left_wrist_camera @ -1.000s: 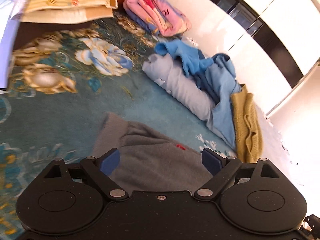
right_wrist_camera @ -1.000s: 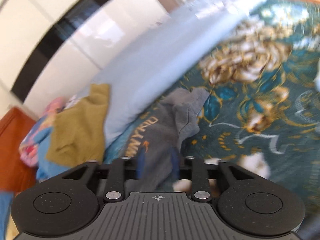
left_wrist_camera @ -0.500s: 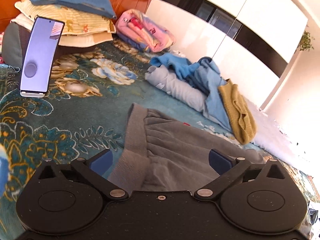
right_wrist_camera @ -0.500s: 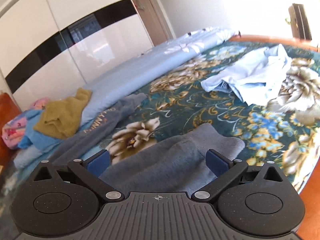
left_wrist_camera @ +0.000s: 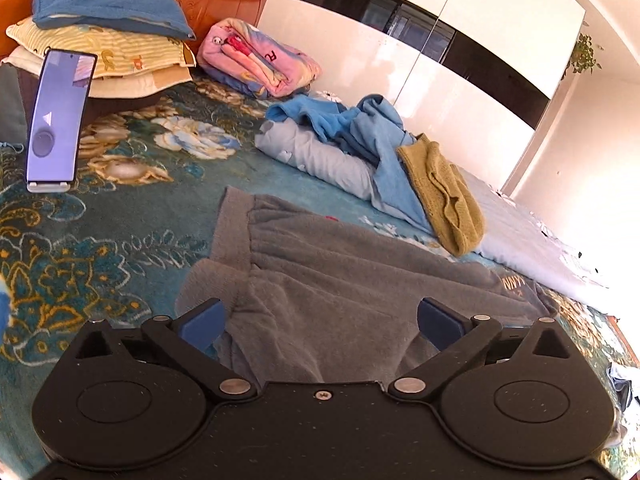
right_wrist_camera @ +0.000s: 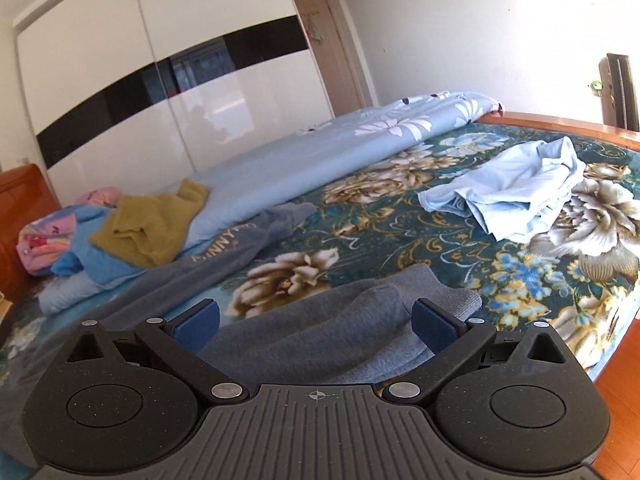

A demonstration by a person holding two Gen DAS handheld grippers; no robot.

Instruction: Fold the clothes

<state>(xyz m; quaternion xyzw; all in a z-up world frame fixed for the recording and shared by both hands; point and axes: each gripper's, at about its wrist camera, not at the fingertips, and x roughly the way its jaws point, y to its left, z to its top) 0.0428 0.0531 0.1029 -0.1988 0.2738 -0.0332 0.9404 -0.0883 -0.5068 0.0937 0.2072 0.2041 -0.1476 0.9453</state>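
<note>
Grey trousers point(left_wrist_camera: 320, 280) lie between both grippers' spread fingers point(left_wrist_camera: 200, 320).

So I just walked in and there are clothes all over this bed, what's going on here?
Someone is folding laundry with a handheld gripper in each hand. Grey sweatpants lie spread on the floral bedspread. The left gripper sits over the waistband end, the right gripper over a leg cuff, both with jaws open and holding nothing. A mustard knit, blue clothes and a light blue shirt lie unfolded nearby.
</note>
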